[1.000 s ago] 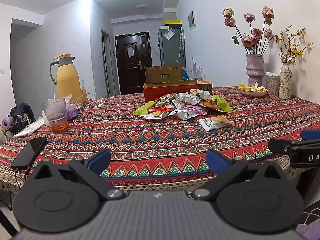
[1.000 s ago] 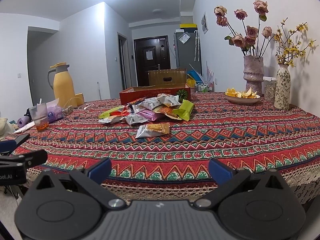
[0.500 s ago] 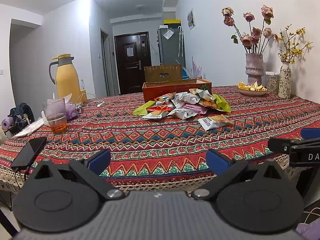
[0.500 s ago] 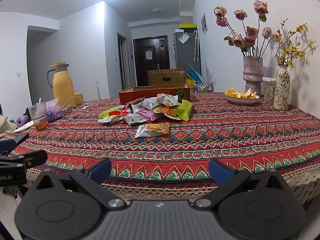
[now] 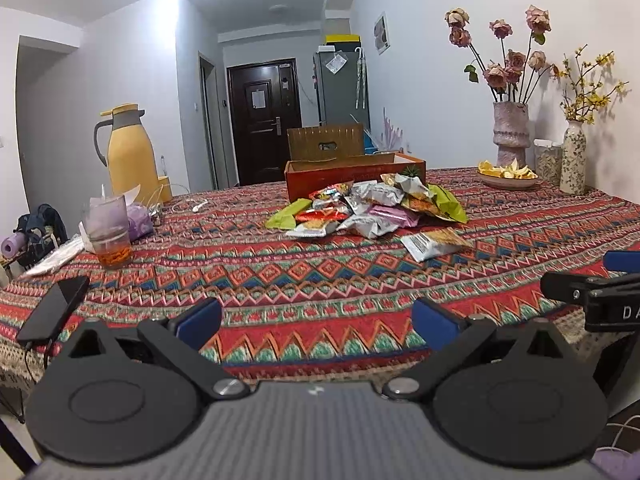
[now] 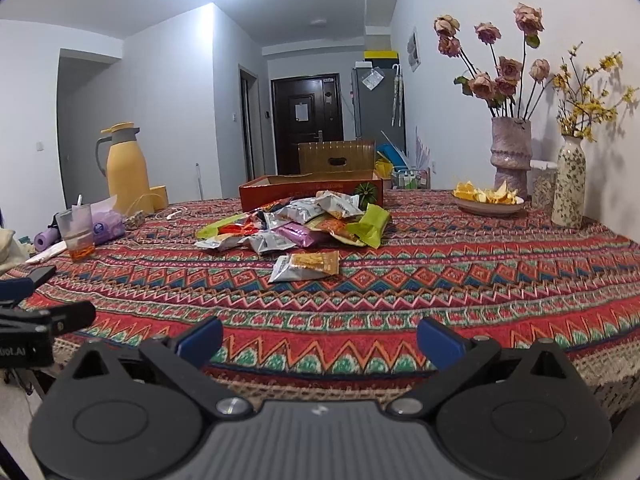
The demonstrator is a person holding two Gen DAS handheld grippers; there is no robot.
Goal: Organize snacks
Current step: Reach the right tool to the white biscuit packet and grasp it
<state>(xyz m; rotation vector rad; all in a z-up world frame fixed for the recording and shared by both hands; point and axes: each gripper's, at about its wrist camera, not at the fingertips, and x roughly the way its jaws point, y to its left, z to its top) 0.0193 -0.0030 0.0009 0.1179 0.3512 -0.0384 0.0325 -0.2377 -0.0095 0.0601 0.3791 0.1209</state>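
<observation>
A pile of snack packets lies mid-table in front of an open red cardboard box. One loose white and orange packet lies nearer, apart from the pile. My left gripper is open and empty at the table's near edge. My right gripper is open and empty, also at the near edge, to the right of the left one. Each gripper shows at the side of the other's view.
The table has a patterned red cloth. At left stand a yellow thermos, a plastic cup and a black phone. At right are two flower vases and a fruit plate.
Both grippers have crept slightly forward toward the table; nothing on the table has moved.
</observation>
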